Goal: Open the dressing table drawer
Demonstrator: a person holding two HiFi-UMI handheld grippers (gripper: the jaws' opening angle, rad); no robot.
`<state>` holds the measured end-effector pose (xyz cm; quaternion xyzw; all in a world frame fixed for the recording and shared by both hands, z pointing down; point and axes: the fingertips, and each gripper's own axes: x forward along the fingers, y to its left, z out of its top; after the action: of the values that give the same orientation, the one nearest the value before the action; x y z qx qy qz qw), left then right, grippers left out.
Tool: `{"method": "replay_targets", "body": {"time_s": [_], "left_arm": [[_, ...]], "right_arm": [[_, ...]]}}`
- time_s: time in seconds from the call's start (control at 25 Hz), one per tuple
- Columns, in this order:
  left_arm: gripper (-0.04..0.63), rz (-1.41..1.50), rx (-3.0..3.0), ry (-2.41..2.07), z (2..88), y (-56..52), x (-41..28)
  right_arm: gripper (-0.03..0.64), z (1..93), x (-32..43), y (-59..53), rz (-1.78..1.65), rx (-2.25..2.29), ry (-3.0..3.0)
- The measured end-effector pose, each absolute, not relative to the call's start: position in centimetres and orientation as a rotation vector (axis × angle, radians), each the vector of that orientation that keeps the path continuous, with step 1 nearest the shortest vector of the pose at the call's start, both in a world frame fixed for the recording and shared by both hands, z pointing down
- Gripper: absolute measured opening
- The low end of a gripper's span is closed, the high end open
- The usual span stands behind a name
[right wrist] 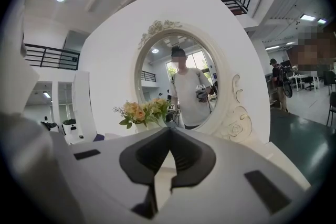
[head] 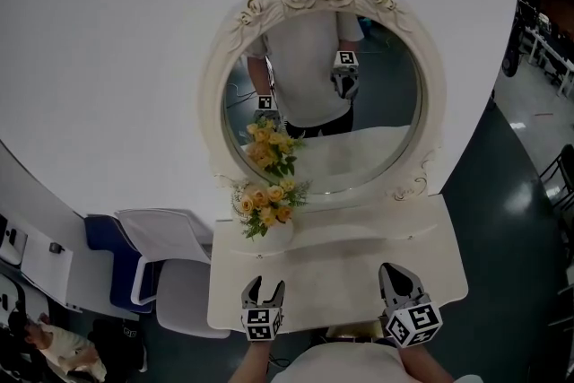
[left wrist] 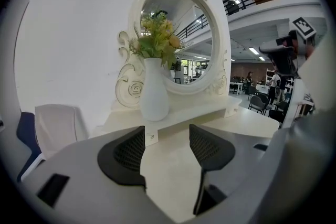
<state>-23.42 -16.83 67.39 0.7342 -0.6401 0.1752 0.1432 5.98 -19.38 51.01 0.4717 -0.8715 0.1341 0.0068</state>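
The cream dressing table (head: 341,275) stands against a white wall, with an oval rose-carved mirror (head: 359,148) on it. Its front drawer is hidden under the top's near edge; a brownish bit (head: 352,332) shows there between my grippers. My left gripper (head: 265,284) hovers over the front left of the top, jaws open and empty (left wrist: 167,136). My right gripper (head: 395,272) is over the front right, its jaw tips touching, nothing between them (right wrist: 169,131). A white vase of yellow flowers (head: 269,229) sits on the raised shelf at the left.
The raised shelf (head: 377,233) runs along the mirror's foot, with a small knob (left wrist: 151,137) on its front. A white chair (head: 175,282) and a blue chair (head: 103,242) stand left of the table. A person (head: 49,345) sits at the lower left. Dark floor lies to the right.
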Motion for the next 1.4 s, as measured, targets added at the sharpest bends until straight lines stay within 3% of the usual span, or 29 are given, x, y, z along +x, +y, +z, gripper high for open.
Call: {"method": "replay_targets", "body": {"time_s": [1.4], "left_arm": [[0.27, 0.695, 1.943, -1.725, 76.7, -21.8, -28.4]], "right_arm": [[0.009, 51.9, 5.5, -20.4, 0.429, 1.532, -2.639]]}}
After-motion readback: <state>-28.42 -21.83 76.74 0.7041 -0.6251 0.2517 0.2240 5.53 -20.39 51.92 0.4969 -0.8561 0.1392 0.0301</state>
